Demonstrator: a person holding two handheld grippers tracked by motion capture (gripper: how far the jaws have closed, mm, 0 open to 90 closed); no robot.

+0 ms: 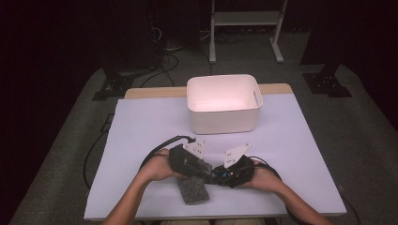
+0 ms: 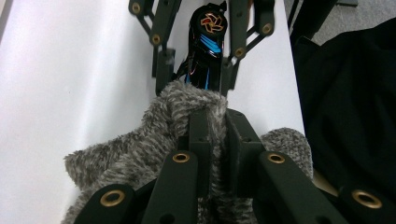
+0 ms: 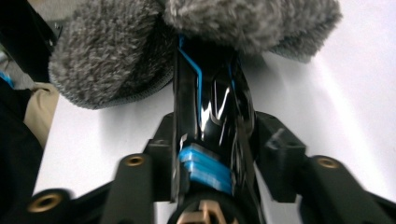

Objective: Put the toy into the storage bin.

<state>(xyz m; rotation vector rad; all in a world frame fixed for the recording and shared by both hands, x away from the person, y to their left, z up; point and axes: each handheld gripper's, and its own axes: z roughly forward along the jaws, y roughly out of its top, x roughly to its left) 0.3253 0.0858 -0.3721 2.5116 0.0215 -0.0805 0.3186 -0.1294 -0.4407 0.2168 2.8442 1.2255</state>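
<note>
Toy's (image 3: pixel 212 116) far end is buried in the grey pouch (image 2: pixel 154 135), so its full shape can't be made out; its near end is cut off at the bottom edge of the right gripper view. In the high view both are small and dark, half hidden under the hands. Left tool (image 2: pixel 215 140) clenched on the pouch's fuzzy edge, fabric pinched between the jaws. Right tool (image 3: pixel 215 154) grasps the glossy black-and-blue toy, nose pushed into the pouch mouth. Tools meet tip to tip at the worktop's (image 1: pixel 141 126) near edge. White bin (image 1: pixel 223 105) sits well behind.
</note>
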